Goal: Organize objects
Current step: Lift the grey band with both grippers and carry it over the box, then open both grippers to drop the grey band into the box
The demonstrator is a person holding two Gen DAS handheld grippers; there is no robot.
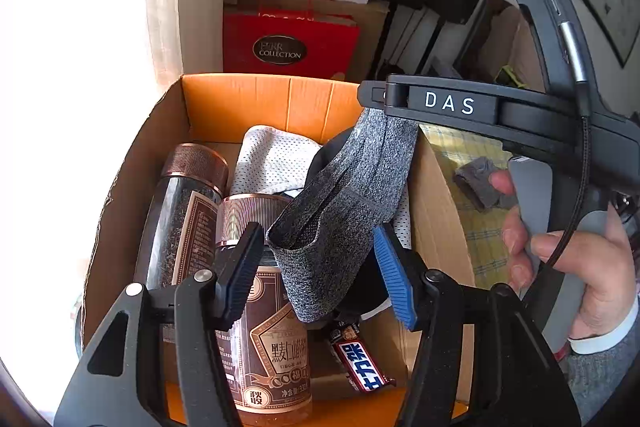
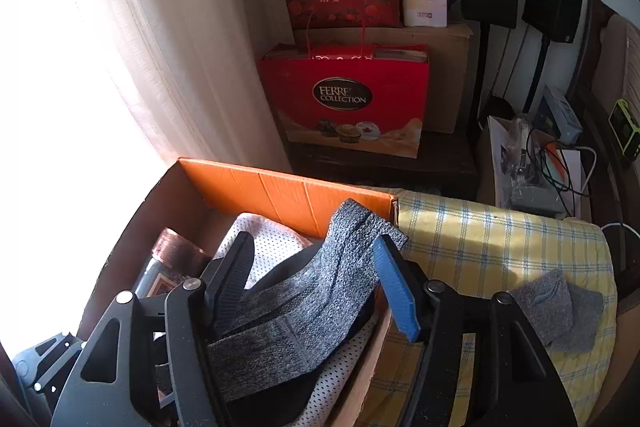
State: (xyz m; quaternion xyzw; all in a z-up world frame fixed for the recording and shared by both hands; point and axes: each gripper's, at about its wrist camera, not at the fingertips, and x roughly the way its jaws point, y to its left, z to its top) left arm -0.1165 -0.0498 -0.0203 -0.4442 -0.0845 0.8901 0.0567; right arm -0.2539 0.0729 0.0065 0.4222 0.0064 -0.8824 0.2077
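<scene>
- The right gripper (image 2: 313, 239) has its fingers spread wide. The grey sock (image 2: 304, 307) runs between them, its top against the tip of the blue pad (image 2: 396, 291). It looks hung on that finger rather than pinched.
- The left gripper (image 1: 316, 231) is just as wide open and holds nothing. The sock's open cuff dangles between its two pads.
- Below both sets of fingers is the cardboard box (image 1: 260, 83), so the sock hangs over it, above a white mesh cloth (image 1: 272, 155). Two tea jars (image 1: 264, 327) lie beyond the left gripper's black pad, and a candy bar (image 1: 360, 359) lies beneath its blue pad.
- To finish well, I would tip the right fingers down and draw them back, so the sock slides off onto the cloth and not over the box wall.
- A second grey sock (image 2: 556, 311) lies outside the box on the checked cloth (image 2: 480, 239), past the right gripper's blue pad. It is probably next.
</scene>
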